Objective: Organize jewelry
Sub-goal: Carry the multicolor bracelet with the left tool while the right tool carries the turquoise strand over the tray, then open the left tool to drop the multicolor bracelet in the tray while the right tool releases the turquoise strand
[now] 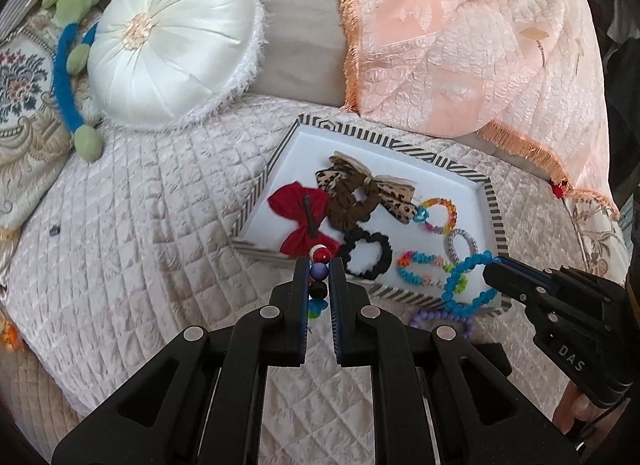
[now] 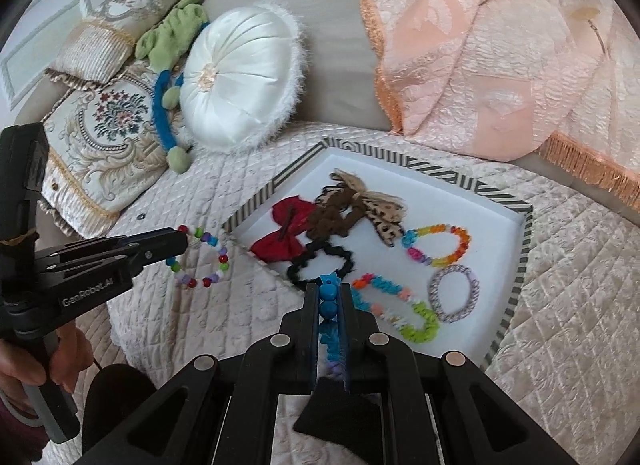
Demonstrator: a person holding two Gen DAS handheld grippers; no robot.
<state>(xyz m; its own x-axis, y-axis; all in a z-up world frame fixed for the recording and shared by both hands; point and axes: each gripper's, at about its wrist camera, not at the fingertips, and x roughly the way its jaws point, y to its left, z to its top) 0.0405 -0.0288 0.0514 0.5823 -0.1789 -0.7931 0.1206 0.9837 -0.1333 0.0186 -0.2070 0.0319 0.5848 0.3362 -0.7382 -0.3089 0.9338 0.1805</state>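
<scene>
Two grips: our left gripper (image 1: 319, 265) clamps a multicoloured bead bracelet (image 2: 200, 261), our right gripper (image 2: 329, 297) a blue bracelet (image 1: 468, 281) (both near the striped tray (image 2: 520, 265)).

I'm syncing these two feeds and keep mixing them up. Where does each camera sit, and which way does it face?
Left wrist view: sits on the left claw, looking forward and down at the striped tray; the claw pinches a multicolored bead bracelet, and the right claw enters from the right.
Right wrist view: sits on the right claw, shut on a blue bracelet; the left claw and a hand show at left.
Shared: tray, white round cushion, pink fringed cloth.
</scene>
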